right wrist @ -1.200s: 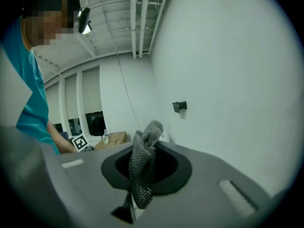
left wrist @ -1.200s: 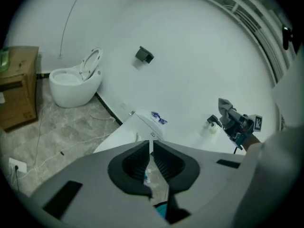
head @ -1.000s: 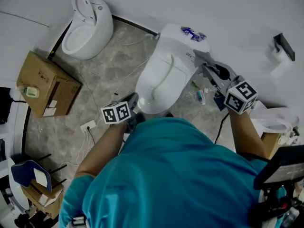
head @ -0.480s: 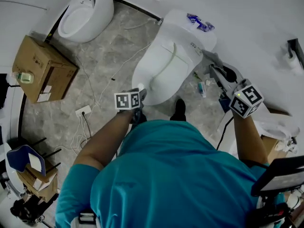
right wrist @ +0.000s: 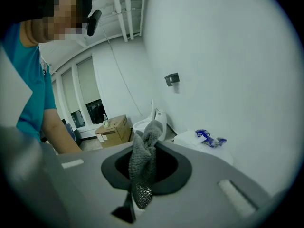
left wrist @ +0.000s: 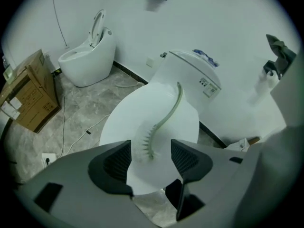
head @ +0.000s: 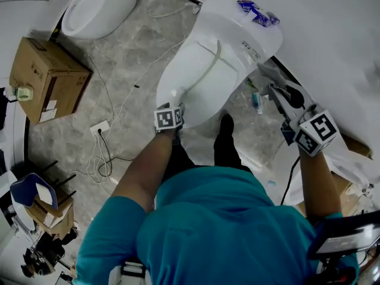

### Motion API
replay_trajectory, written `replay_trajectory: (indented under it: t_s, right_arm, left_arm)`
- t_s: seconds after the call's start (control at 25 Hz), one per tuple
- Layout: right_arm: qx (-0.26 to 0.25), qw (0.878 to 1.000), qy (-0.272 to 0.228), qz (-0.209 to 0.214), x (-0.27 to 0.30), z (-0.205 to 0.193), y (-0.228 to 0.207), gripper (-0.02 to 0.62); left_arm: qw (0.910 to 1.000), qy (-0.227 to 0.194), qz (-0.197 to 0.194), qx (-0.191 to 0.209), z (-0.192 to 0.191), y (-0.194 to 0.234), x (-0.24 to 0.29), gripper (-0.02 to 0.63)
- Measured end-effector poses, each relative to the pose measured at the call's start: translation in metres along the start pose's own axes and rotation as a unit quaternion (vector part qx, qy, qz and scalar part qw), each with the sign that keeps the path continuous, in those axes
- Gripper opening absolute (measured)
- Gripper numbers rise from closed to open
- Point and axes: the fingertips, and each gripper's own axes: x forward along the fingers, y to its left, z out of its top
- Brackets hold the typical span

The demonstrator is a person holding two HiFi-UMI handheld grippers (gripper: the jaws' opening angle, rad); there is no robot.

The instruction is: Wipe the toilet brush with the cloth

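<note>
Grey marble floor (head: 119, 82) and white walls surround a white toilet; on its closed lid (left wrist: 126, 110) lies the toilet brush (left wrist: 165, 117), its handle pointing at the tank. Only the left gripper view shows the brush's bristled head framed between the jaws of the left gripper (left wrist: 151, 158), which have just been opening and stand wide, pads clear of it. Only the right gripper view shows the right gripper (head: 280, 94) clamped on the grey cloth (right wrist: 142, 165). From the head view, the left forearm reaches steeply down over the lid, and the right is held out beside the tank.
</note>
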Motion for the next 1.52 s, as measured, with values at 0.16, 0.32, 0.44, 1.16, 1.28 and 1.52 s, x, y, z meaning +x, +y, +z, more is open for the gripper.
replay_trajectory:
  t_s: [0.16,0.32,0.44,1.16,1.28,1.52]
  right_arm:
    - [0.024,1.000,0.019,-0.003,-0.002,-0.034,-0.009,0.029]
    - [0.035,0.999,0.034,-0.011,-0.007,-0.060,-0.020,0.029]
    - [0.042,0.998,0.044,-0.017,-0.012,-0.076,-0.026,0.029]
    - [0.037,0.998,0.048,-0.019,-0.027,-0.075,-0.003,0.029]
    - [0.020,0.999,0.033,-0.009,-0.027,-0.049,0.017,0.029]
    - [-0.042,0.998,-0.014,0.033,-0.019,0.026,0.073,0.029]
  left_arm:
    - [0.9999,0.004,0.011,-0.005,-0.003,0.013,0.036,0.262]
    - [0.9997,0.010,0.021,-0.012,-0.003,0.013,0.065,0.275]
    - [0.9988,0.029,0.040,-0.001,-0.010,0.018,0.086,0.276]
    - [0.9969,0.009,-0.078,0.001,0.030,-0.019,0.032,0.153]
    - [0.9883,-0.015,-0.152,-0.006,0.058,-0.051,-0.023,0.152]
    - [0.9653,-0.051,-0.256,0.011,0.112,-0.106,-0.145,0.153]
